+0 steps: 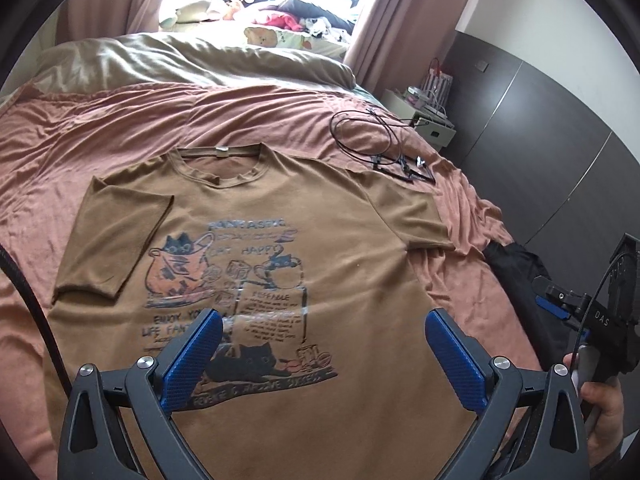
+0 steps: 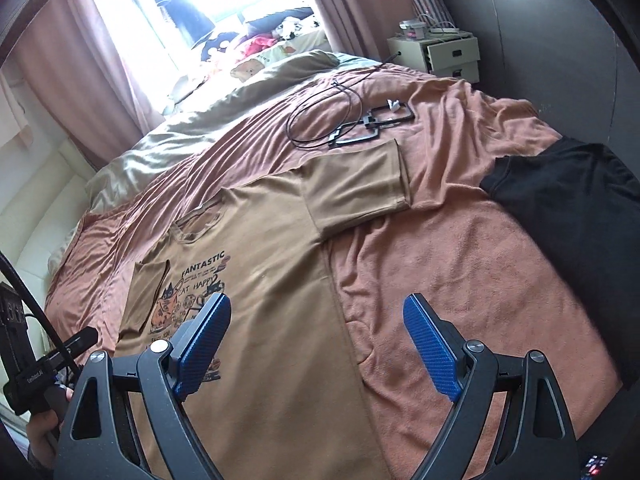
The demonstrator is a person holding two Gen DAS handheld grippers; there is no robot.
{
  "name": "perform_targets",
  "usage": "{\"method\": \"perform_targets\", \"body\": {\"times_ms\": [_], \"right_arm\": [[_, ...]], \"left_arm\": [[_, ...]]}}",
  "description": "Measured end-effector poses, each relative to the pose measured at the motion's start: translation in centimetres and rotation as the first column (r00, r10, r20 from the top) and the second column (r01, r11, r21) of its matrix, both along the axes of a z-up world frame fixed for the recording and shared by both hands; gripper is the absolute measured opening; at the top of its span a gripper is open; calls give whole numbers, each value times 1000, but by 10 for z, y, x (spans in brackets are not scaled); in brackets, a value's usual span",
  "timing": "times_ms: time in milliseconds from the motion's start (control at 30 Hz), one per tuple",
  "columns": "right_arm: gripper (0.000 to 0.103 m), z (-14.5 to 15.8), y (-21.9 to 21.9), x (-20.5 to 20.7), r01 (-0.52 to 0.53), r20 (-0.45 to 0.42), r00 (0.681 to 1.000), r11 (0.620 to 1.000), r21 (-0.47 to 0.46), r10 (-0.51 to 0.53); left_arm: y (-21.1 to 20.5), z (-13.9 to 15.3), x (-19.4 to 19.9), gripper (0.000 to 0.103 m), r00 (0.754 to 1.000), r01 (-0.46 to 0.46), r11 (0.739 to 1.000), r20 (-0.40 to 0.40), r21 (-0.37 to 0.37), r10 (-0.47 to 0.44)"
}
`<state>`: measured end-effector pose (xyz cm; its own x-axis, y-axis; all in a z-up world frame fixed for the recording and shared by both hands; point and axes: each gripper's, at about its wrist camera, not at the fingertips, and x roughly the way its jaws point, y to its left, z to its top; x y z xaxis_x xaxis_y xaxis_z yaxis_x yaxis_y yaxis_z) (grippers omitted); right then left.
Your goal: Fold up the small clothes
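Observation:
A brown T-shirt (image 1: 352, 248) with a cat print lies face up on the pink bed cover, collar away from me. Its left sleeve (image 1: 116, 240) is folded in over the chest; its right sleeve (image 2: 356, 184) lies spread out flat. The shirt also shows in the right wrist view (image 2: 264, 320). My left gripper (image 1: 324, 320) is open and empty above the shirt's lower print. My right gripper (image 2: 318, 308) is open and empty above the shirt's right side edge. The right gripper's body shows at the right edge of the left wrist view (image 1: 592, 312).
A black garment (image 2: 568, 208) lies on the bed to the right of the shirt. Black hangers and a coiled cable (image 2: 360, 124) lie beyond the right sleeve. An olive duvet (image 1: 180, 60), pillows and toys are at the head. A white nightstand (image 2: 448, 52) stands by the dark wardrobe.

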<state>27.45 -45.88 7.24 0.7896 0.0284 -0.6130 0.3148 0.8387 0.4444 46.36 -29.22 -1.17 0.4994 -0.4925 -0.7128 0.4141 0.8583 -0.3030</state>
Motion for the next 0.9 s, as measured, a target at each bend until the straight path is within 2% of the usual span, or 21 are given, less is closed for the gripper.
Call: {"method": "perform_targets", "body": {"times_ms": [200, 367, 433, 500, 633, 700, 867, 900], "right_arm": [[87, -28, -50, 26, 28, 12, 999, 990, 136, -30], [87, -57, -86, 49, 33, 84, 995, 957, 287, -60], [82, -70, -96, 59, 39, 94, 993, 940, 338, -75], [68, -84, -107, 72, 40, 89, 993, 922, 384, -81], [66, -107, -124, 101, 48, 64, 994, 899, 436, -84], [59, -115, -129, 115, 46, 53, 996, 891, 451, -78], [53, -128, -145, 142, 80, 2, 996, 872, 484, -93], [49, -131, -147, 146, 86, -10, 996, 870, 485, -93]], "left_arm": [[-56, -18, 22, 94, 999, 48, 999, -22, 21, -47], [-95, -36, 44, 83, 996, 74, 997, -41, 25, -73], [-109, -43, 54, 78, 995, 78, 997, -58, 27, -76], [-123, -49, 64, 72, 994, 82, 996, -73, 32, -80], [-145, -61, 83, 68, 992, 99, 994, -79, 39, -96], [-155, -67, 92, 60, 991, 106, 994, -86, 39, -102], [-178, -87, 120, 43, 984, 124, 992, -131, 23, -120], [-183, -92, 125, 38, 982, 133, 991, -138, 21, -129]]}}
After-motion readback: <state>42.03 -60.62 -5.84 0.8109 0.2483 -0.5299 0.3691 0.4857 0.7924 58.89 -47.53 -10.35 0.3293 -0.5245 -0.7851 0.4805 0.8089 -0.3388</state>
